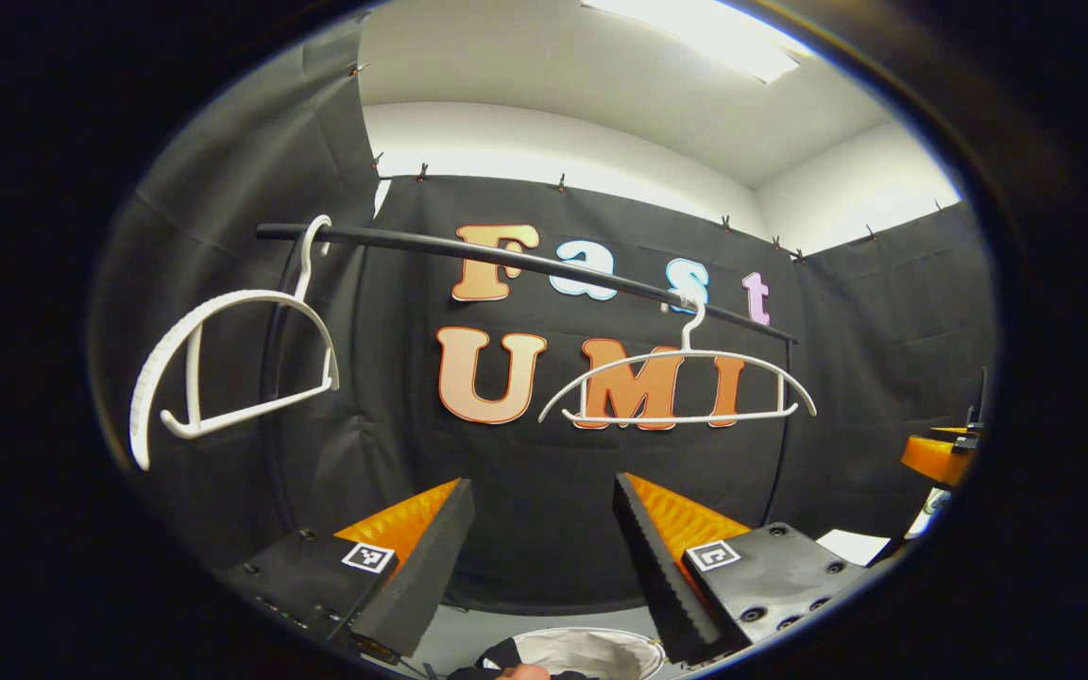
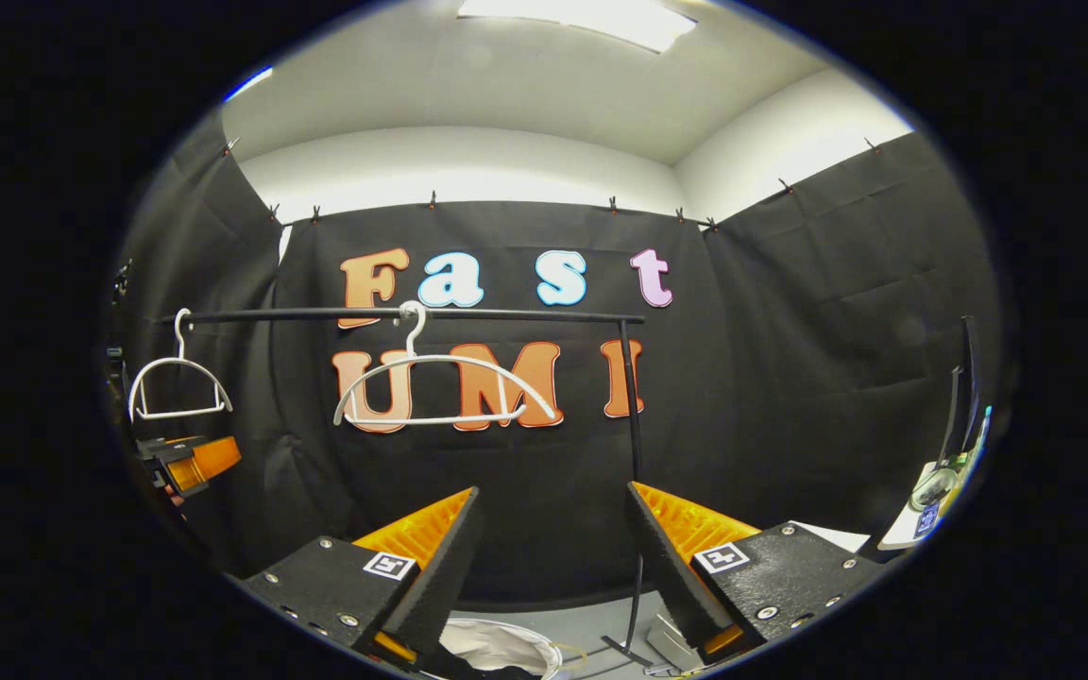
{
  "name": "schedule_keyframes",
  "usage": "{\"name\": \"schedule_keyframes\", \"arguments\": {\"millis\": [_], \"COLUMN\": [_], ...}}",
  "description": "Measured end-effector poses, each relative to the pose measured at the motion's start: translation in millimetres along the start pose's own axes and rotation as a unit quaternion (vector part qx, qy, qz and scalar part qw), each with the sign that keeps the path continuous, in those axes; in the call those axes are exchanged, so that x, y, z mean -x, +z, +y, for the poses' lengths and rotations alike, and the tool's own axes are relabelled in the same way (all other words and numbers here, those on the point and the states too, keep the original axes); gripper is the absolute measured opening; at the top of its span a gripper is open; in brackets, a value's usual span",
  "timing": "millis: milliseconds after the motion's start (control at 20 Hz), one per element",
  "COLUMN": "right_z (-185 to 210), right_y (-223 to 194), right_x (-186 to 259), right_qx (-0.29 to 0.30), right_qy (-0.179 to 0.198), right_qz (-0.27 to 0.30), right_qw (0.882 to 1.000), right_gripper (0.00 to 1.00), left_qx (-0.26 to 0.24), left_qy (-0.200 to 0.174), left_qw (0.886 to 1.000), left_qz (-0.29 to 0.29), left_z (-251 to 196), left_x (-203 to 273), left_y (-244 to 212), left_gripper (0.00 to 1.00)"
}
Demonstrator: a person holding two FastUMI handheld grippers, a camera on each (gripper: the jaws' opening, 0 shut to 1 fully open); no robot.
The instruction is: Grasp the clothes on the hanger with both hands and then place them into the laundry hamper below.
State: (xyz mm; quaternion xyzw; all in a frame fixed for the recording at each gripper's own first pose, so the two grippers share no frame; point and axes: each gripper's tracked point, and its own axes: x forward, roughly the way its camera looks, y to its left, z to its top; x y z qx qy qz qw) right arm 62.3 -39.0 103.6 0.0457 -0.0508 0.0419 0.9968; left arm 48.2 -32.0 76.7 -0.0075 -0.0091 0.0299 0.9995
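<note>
Left gripper [image 1: 544,557]: fingers spread wide, nothing between them, pointed at the rail.
Right gripper [image 2: 552,557]: fingers likewise wide apart and empty; seen at the right edge of the left gripper view [image 1: 941,458].
Rail [image 1: 525,260]: dark bar carrying two white hangers, both bare.
Near hanger [image 1: 223,364]: hooked at the rail's end.
Far hanger [image 1: 686,382]: hangs level, further along.
Laundry hamper [image 1: 591,650]: pale-lined rim below the grippers; dark cloth lies at its edge, likely the clothes [image 1: 492,666].

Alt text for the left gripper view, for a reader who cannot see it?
Two bare white hangers hang on a black rail. The left gripper is open below them, holding nothing, above the rim of a white laundry hamper.
</note>
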Motion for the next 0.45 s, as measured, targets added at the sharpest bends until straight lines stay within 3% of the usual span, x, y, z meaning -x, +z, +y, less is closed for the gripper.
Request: {"name": "schedule_keyframes", "arguments": {"millis": [450], "right_z": [-10.5], "right_y": [1.7], "right_x": [-2.3], "right_qx": [0.007], "right_qy": [-0.010], "right_qz": [-0.006], "right_qw": [1.000], "right_gripper": [0.92], "left_qx": [0.004], "left_qy": [-0.004], "left_qw": [1.000], "left_qz": [-0.004], "left_z": [-7.7], "left_x": [0.7], "left_y": [2.2], "left_gripper": [0.96]}}
